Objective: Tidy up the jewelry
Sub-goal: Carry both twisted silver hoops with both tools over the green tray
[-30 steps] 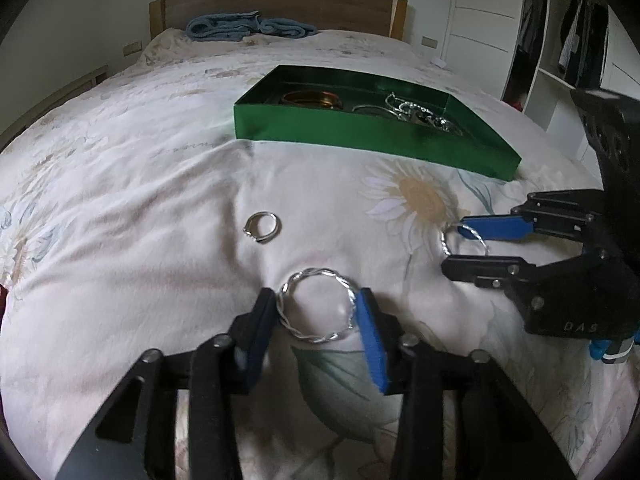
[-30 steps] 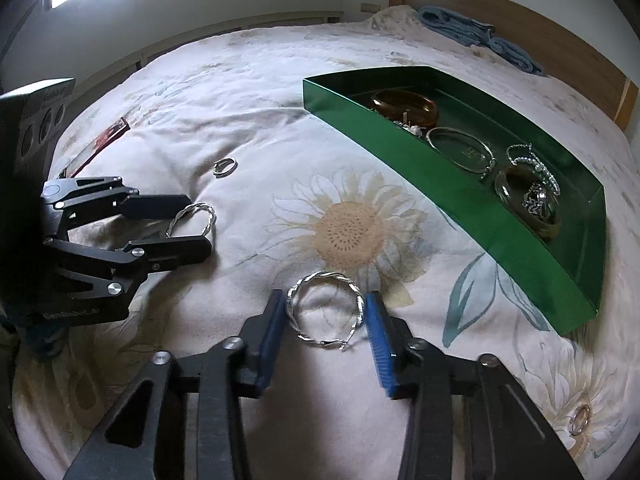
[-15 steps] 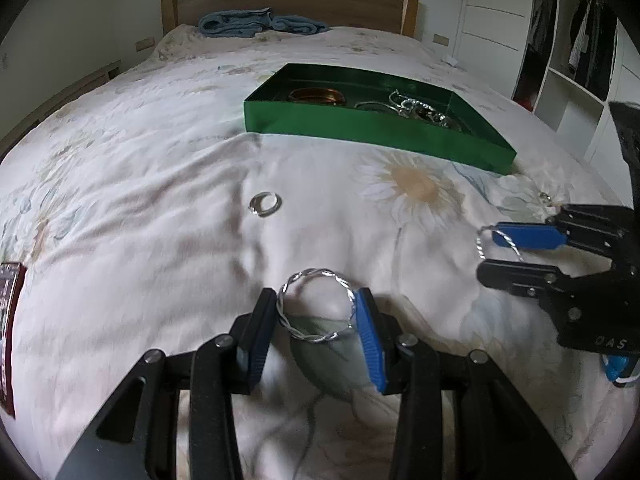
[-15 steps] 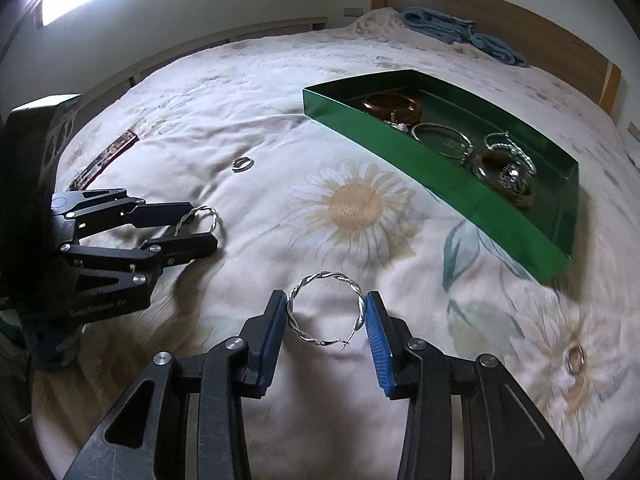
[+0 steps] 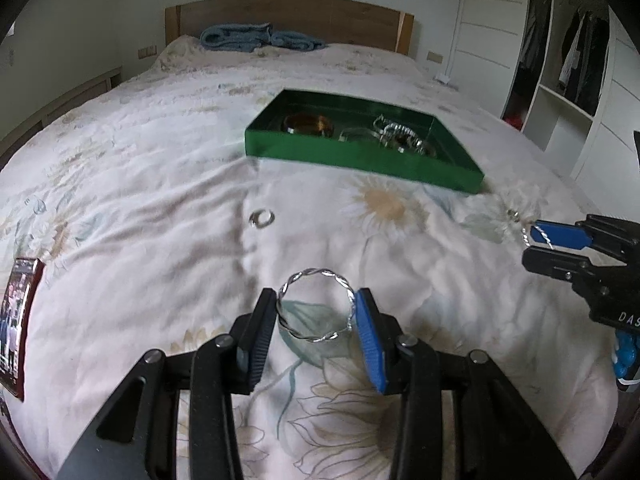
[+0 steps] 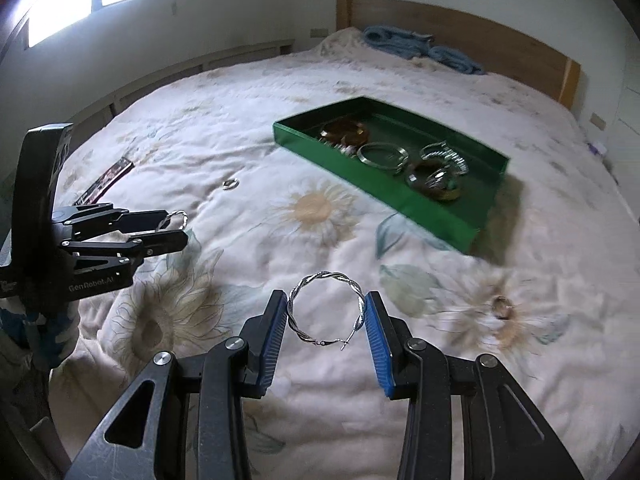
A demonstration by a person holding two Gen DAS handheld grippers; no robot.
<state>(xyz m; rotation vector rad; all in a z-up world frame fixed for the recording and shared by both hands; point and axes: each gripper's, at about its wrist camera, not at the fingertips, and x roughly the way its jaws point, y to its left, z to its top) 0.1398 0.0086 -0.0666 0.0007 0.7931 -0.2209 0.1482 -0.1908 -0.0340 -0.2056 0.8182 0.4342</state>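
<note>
Left gripper (image 5: 316, 316): fingers clamped on a twisted silver hoop earring (image 5: 317, 309), one pad on each side of the hoop, held above the floral bedspread (image 5: 140, 208). Right gripper (image 6: 326, 318): fingers clamped the same way on a second twisted silver hoop (image 6: 326, 309), its open clasp end at 5 o'clock on the hoop.

Clearance, left wrist view: the bedspread between the left gripper and the green tray (image 5: 360, 160) is open apart from one small silver ring (image 5: 262, 217) at 11 o'clock from the held hoop. The right gripper enters at 3 o'clock, well apart from the left one. A dark red flat item (image 5: 16, 320) lies at the 9 o'clock edge of the bed.

Clearance, right wrist view: the tray stands at 1 o'clock from the right gripper, near wall toward the camera. A gold-toned ring (image 6: 503, 307) lies on a printed flower at 3 o'clock. The left gripper sits at 9 o'clock.

Container: the tray is a shallow open rectangle resting flat on the bedspread. Contents, seen from the right wrist: an amber bangle (image 6: 346, 133) at the far left end, a plain silver bangle (image 6: 382, 153) beside it, and a cluster of silver and dark pieces (image 6: 438, 174) toward the right end; pieces in the cluster overlap and cannot be separated. A folded blue blanket (image 5: 256, 38) lies against the wooden headboard (image 5: 288, 14) at 12 o'clock.
</note>
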